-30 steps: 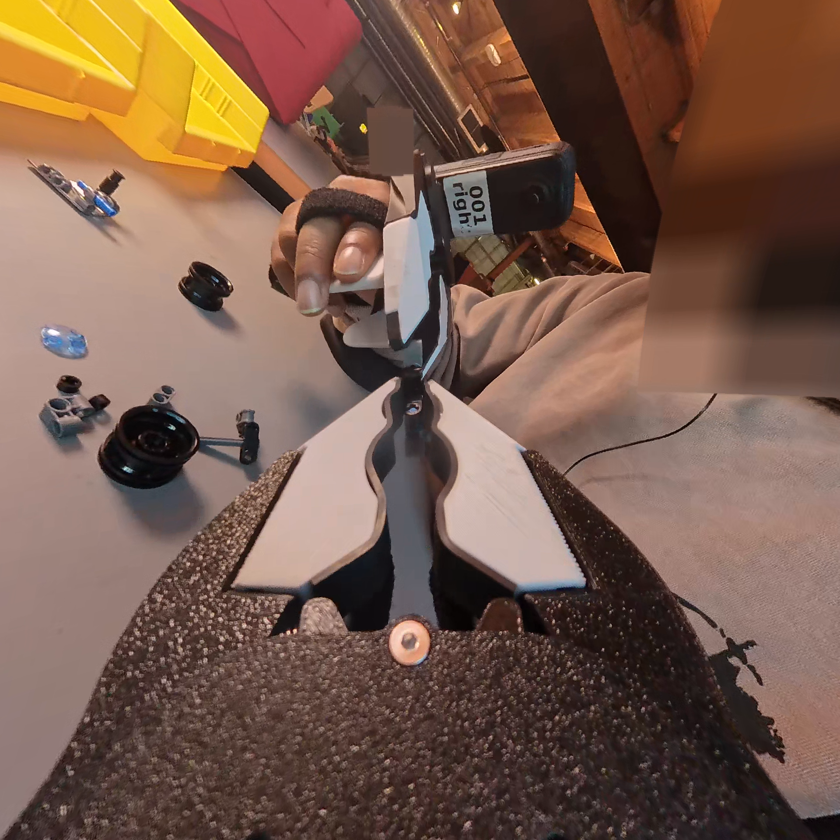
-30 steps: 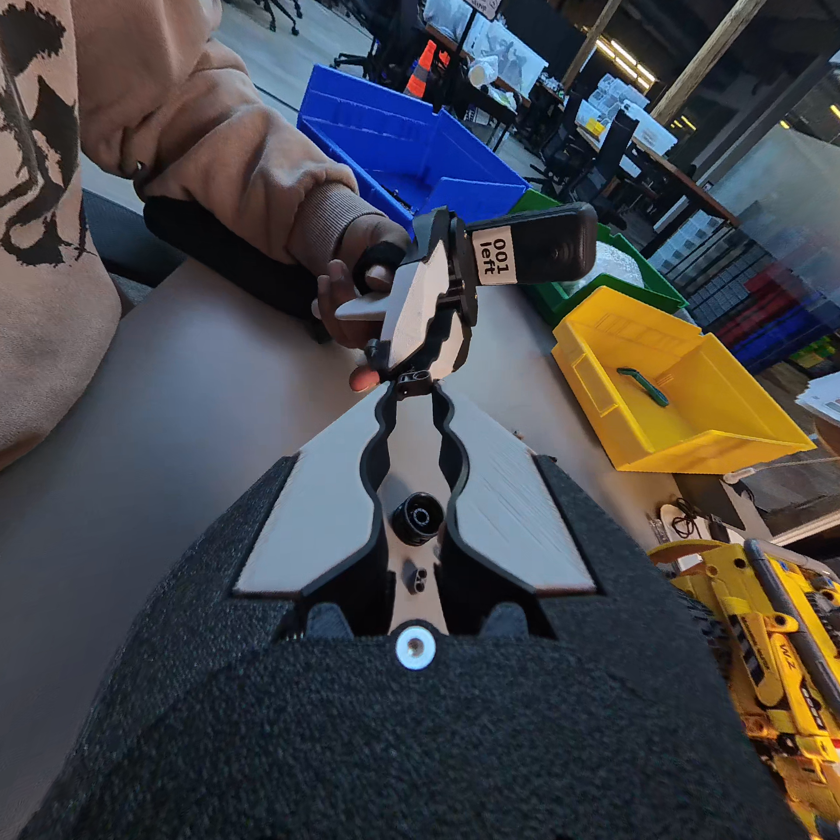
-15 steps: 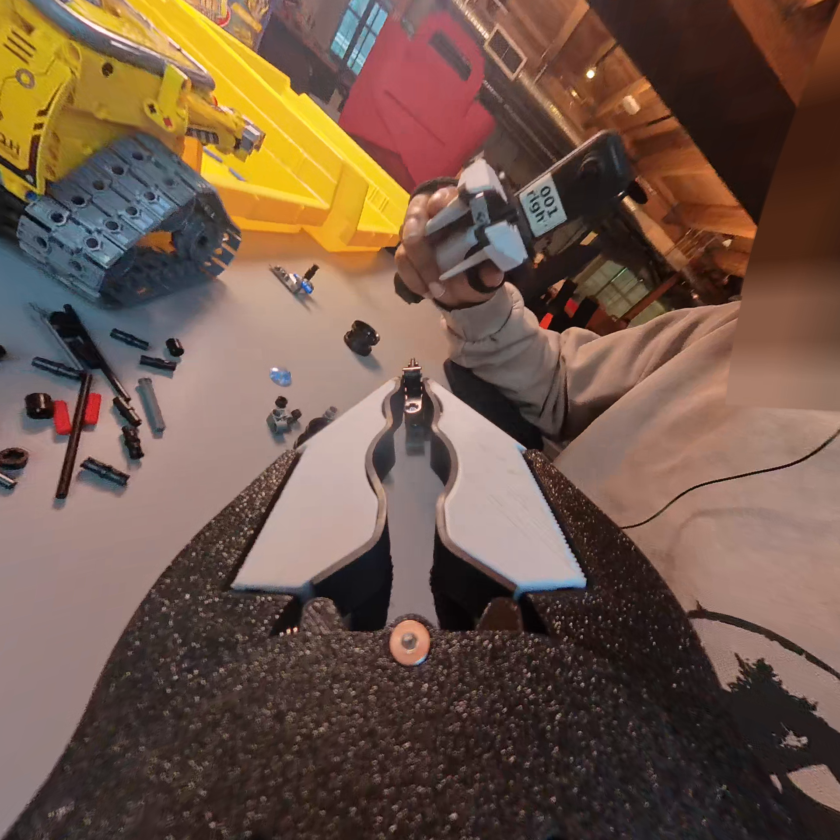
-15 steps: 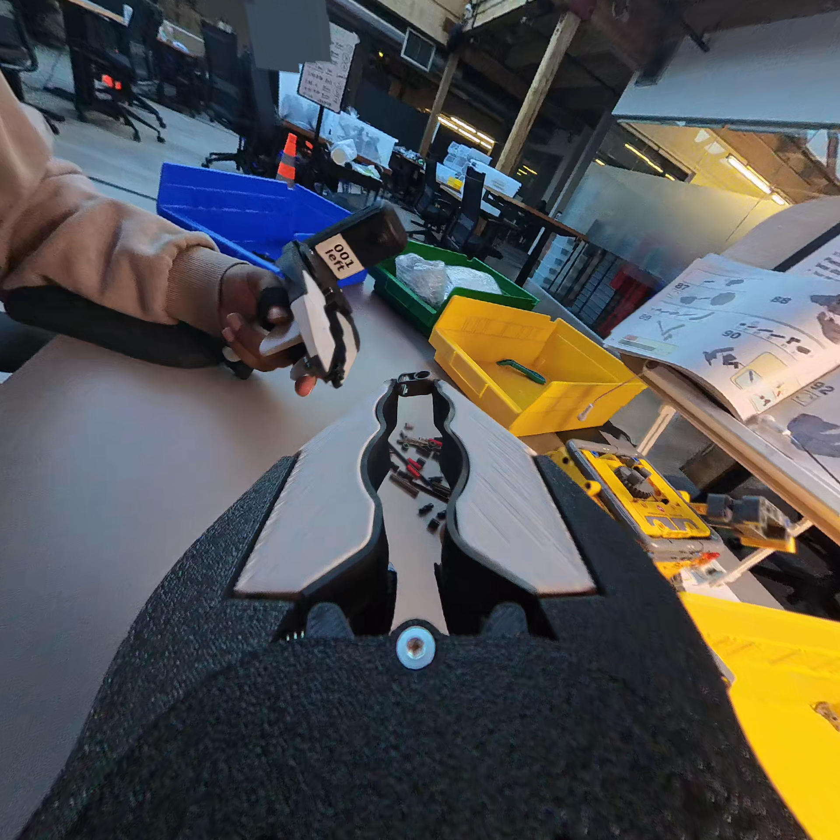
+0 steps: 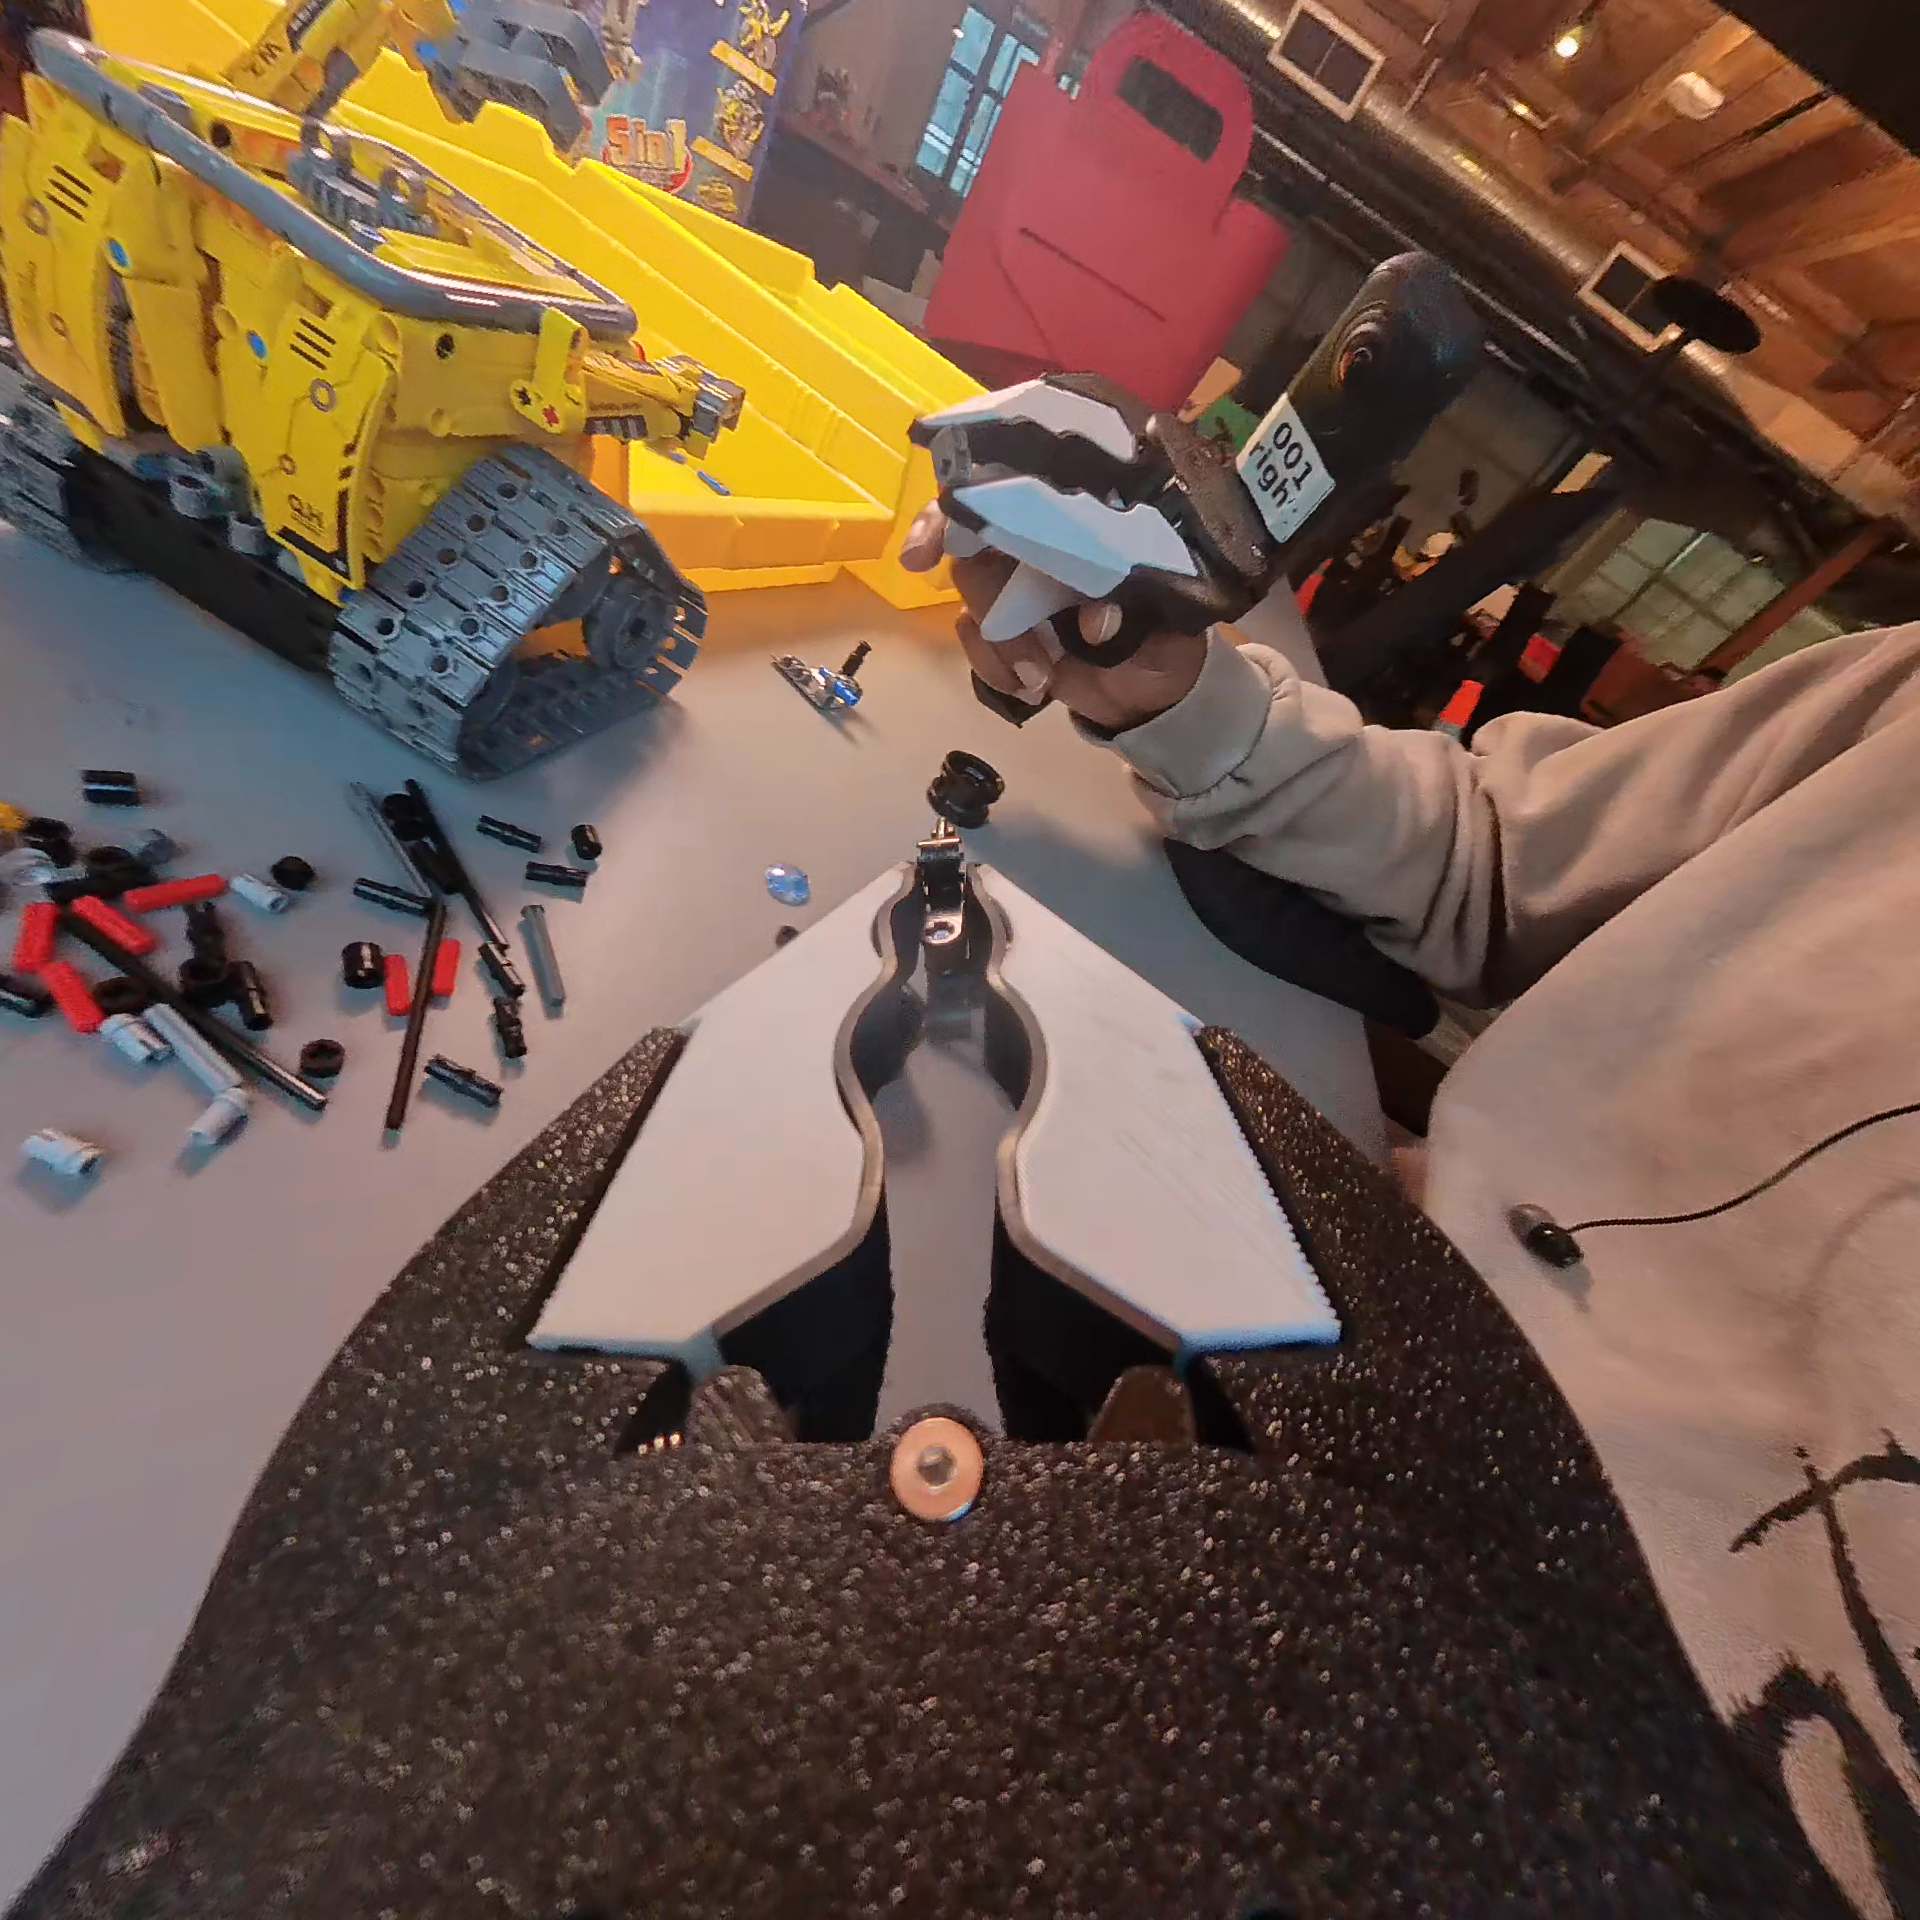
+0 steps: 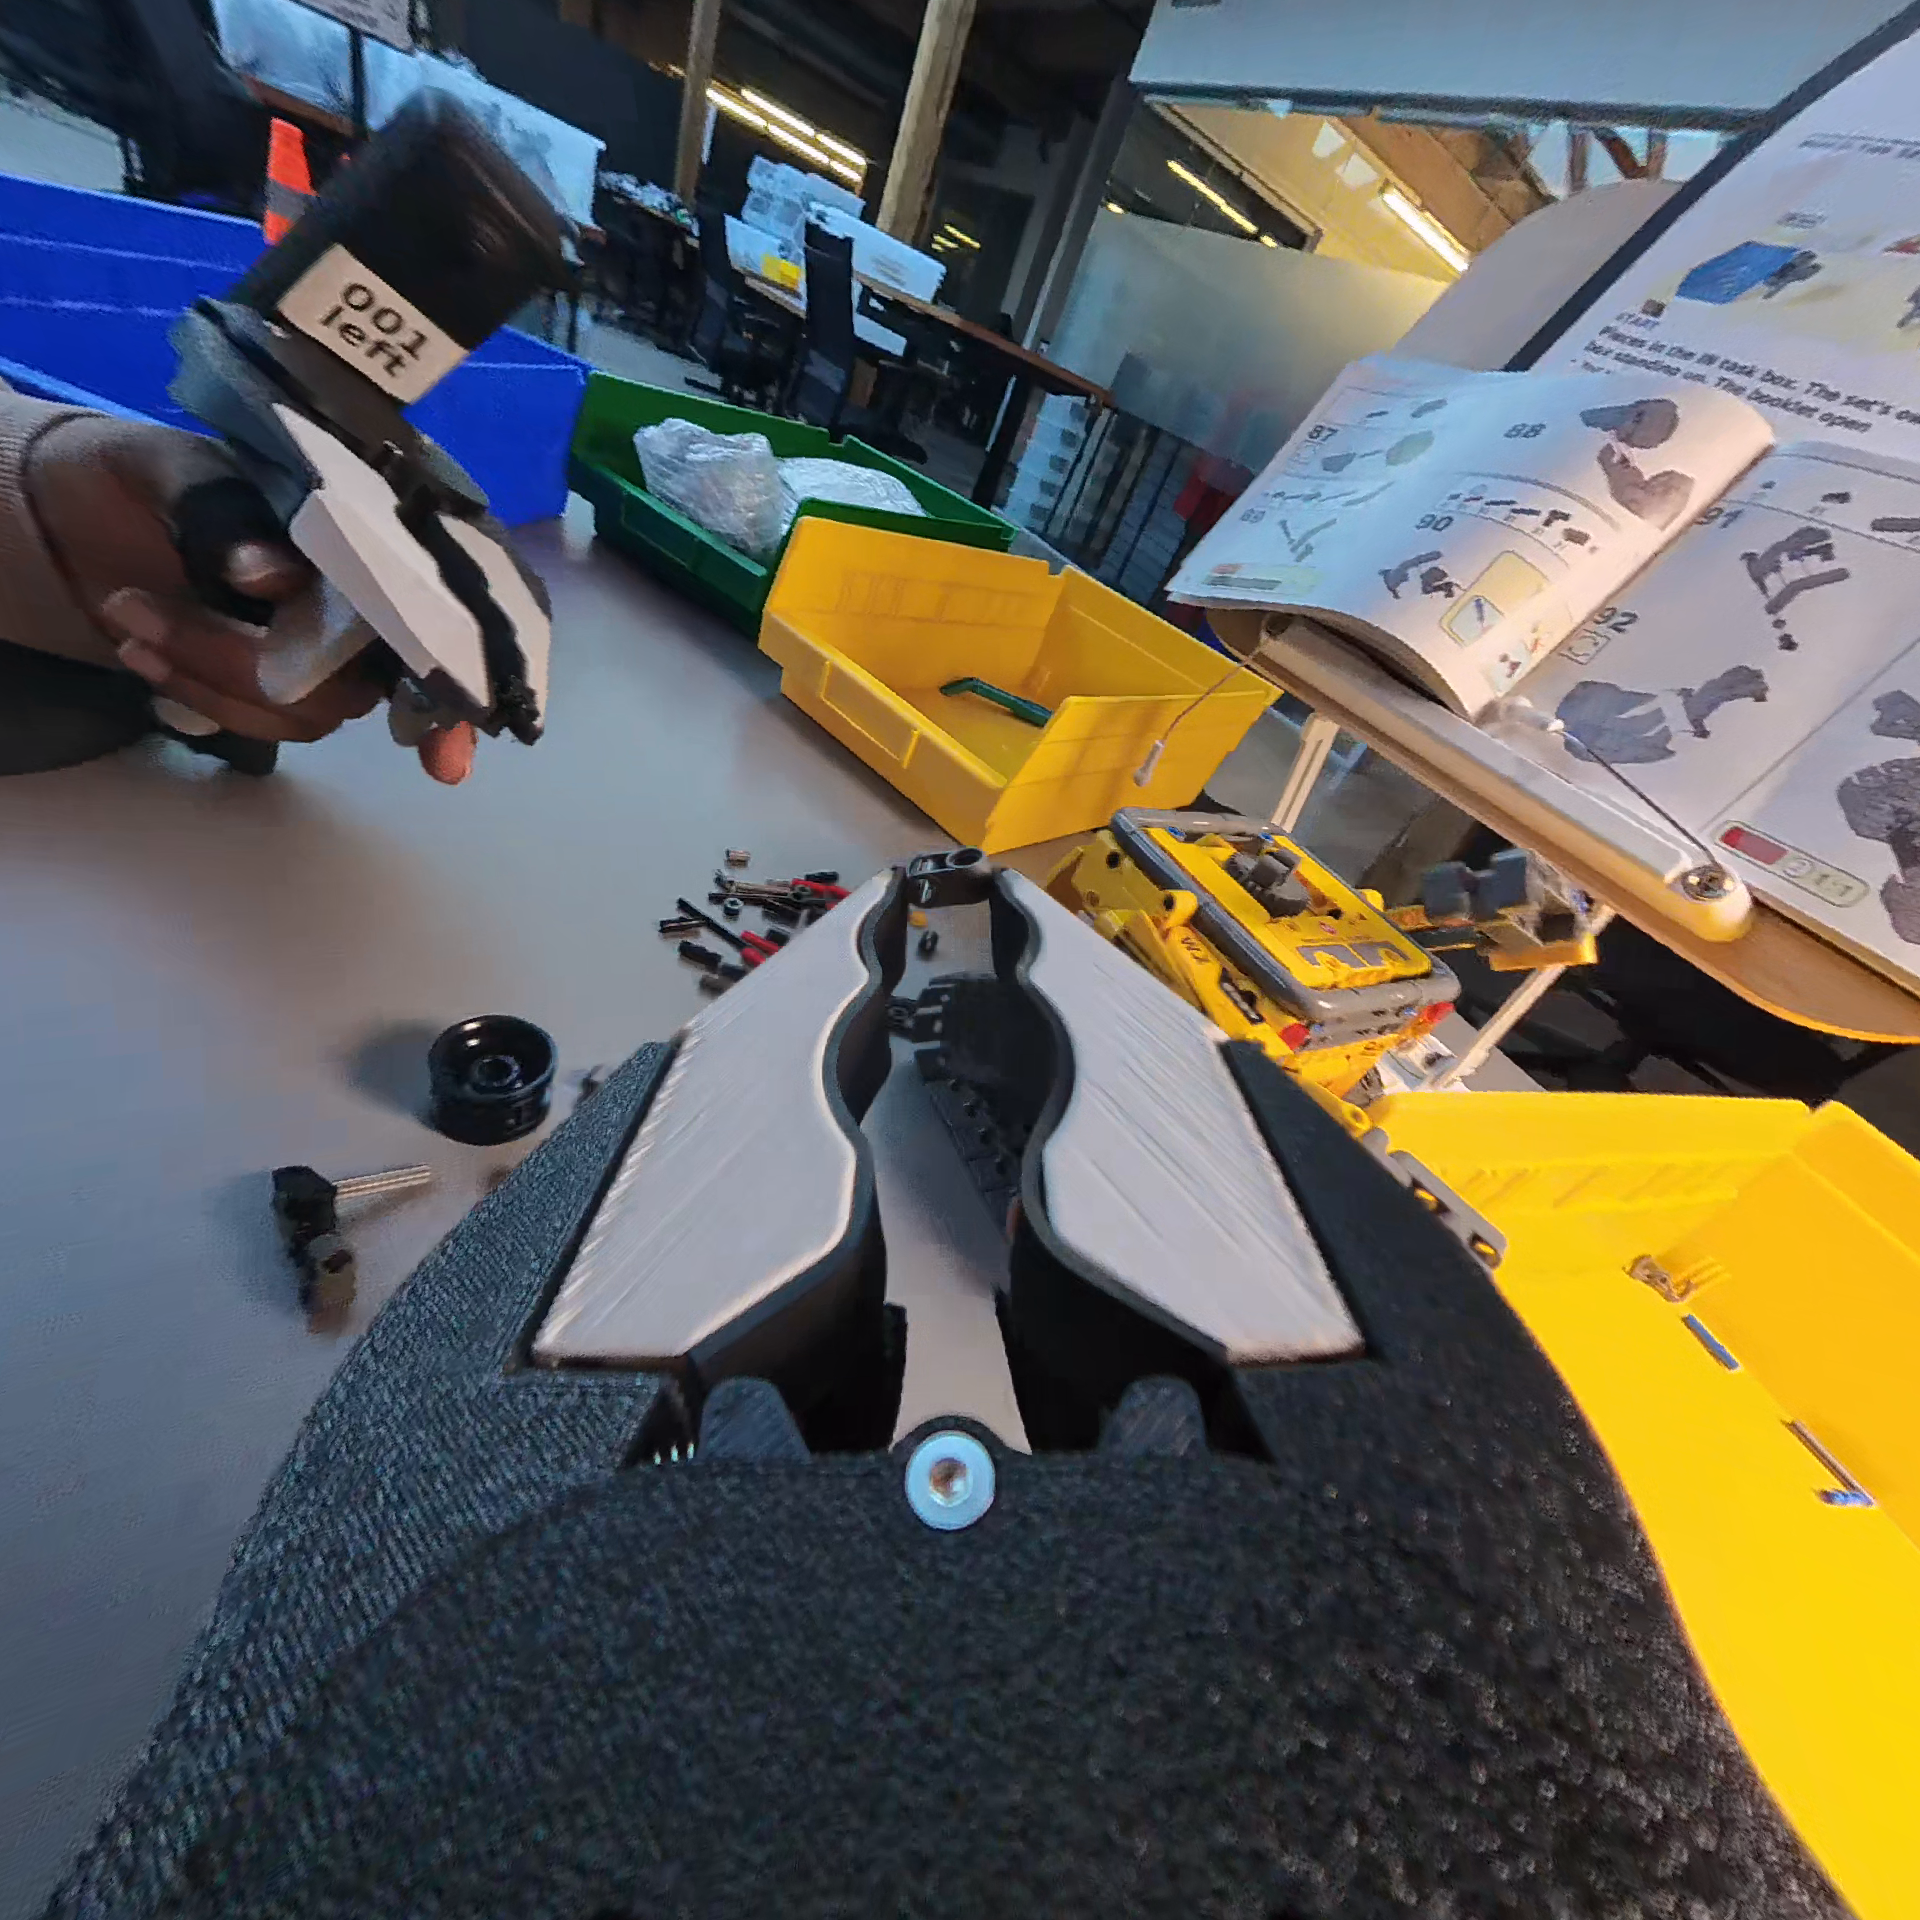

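Both hand-held grippers have drawn well apart since a second ago, when their tips met over one small part; each now carries its own piece above the grey counter (image 5: 208, 1299).

Nearest in the left wrist view, the left hand-held gripper (image 5: 943, 883) has its fingers pressed together on a small black and grey connector piece (image 5: 943, 914) that sticks out past the tips. Just beyond it a small black wheel hub (image 5: 964, 788) stands on the counter, with a clear blue stud (image 5: 787, 883) to its left. Farther left lies a scatter of black, red and grey pins and axles (image 5: 208, 966).

In the right wrist view, the right hand-held gripper (image 6: 943, 878) is clamped on a small black connector with a round hole (image 6: 945, 873). Near it on the left sit a black wheel rim (image 6: 490, 1078) and a black joint with a grey axle (image 6: 332, 1210).

Beyond stands the yellow tracked toy excavator (image 5: 312, 343). A yellow bin (image 6: 1662, 1299) at the right edge holds a few small blue and grey pieces. Farther off, another yellow bin (image 6: 883, 644) holds one green bar (image 6: 995, 698); the green bin (image 6: 665, 520) behind it holds crumpled clear plastic bags (image 6: 727, 473); the blue bin (image 6: 104, 281) shows no contents from here. An open instruction booklet (image 6: 1558, 540) rests on a stand at the right.
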Available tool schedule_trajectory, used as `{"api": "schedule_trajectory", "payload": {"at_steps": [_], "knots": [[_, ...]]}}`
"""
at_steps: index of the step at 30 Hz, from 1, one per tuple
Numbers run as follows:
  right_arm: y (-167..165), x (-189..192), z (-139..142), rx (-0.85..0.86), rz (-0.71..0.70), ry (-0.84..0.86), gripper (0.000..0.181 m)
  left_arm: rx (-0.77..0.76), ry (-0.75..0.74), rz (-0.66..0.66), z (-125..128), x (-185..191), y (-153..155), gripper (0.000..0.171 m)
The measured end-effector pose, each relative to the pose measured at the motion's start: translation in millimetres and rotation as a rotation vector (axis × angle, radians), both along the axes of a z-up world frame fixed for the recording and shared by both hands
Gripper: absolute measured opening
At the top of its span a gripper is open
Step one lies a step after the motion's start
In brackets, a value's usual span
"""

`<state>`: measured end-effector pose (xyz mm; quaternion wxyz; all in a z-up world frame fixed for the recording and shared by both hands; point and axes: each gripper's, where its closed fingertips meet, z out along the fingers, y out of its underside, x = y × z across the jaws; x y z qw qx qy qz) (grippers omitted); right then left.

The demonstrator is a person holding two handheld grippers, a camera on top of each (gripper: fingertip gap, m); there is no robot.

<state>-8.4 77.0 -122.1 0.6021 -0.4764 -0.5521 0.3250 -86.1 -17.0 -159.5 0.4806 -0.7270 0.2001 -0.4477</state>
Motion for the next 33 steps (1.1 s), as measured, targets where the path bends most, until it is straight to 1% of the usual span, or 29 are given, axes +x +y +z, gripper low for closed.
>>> {"api": "schedule_trajectory", "payload": {"at_steps": [5, 7, 9, 10, 11, 12, 14, 17, 18, 22, 24, 25, 27, 29, 30, 32, 33], "knots": [[39, 29, 27, 0.005, -0.18, 0.152, 0.013, 0.036, 0.071, 0.058, -5, -7, 7, 0.008], [63, 48, 36, -0.008, -0.306, 0.21, 0.014, 0.036, 0.083, 0.066, -6, -8, 8, 0.008], [92, 72, 38, -0.034, -0.469, 0.233, 0.014, 0.039, 0.1, 0.078, -8, -9, 10, 0.008], [107, 82, 33, -0.059, -0.544, 0.215, 0.014, 0.039, 0.108, 0.08, -9, -9, 10, 0.008], [121, 90, 23, -0.107, -0.61, 0.167, 0.014, 0.037, 0.114, 0.082, -10, -9, 10, 0.008], [133, 95, 6, -0.175, -0.654, 0.092, 0.014, 0.035, 0.12, 0.082, -11, -9, 11, 0.008], [147, 97, -21, -0.269, -0.678, -0.002, 0.014, 0.033, 0.135, 0.083, -13, -7, 11, 0.008], [163, 103, -44, -0.279, -0.756, -0.107, 0.014, 0.038, 0.162, 0.083, -15, -7, 10, 0.008], [167, 103, -48, -0.284, -0.771, -0.131, 0.014, 0.041, 0.176, 0.089, -16, -7, 10, 0.008], [170, 104, -46, -0.288, -0.808, -0.145, 0.014, 0.052, 0.214, 0.111, -19, -12, 12, 0.008], [166, 106, -36, -0.264, -0.807, -0.116, 0.014, 0.054, 0.222, 0.123, -19, -14, 13, 0.008], [164, 110, -26, -0.237, -0.815, -0.088, 0.014, 0.054, 0.224, 0.128, -19, -15, 13, 0.008], [164, 128, 4, -0.175, -0.851, -0.015, 0.014, 0.053, 0.222, 0.136, -19, -17, 14, 0.008], [170, 161, 37, -0.142, -0.909, 0.084, 0.014, 0.048, 0.219, 0.141, -19, -18, 15, 0.008], [176, 182, 49, -0.146, -0.944, 0.125, 0.014, 0.044, 0.219, 0.143, -20, -18, 16, 0.008], [191, 231, 64, -0.171, -1.021, 0.206, 0.014, 0.04, 0.218, 0.147, -21, -19, 17, 0.008], [199, 255, 65, -0.184, -1.057, 0.225, 0.014, 0.039, 0.217, 0.148, -21, -19, 17, 0.008]]}}
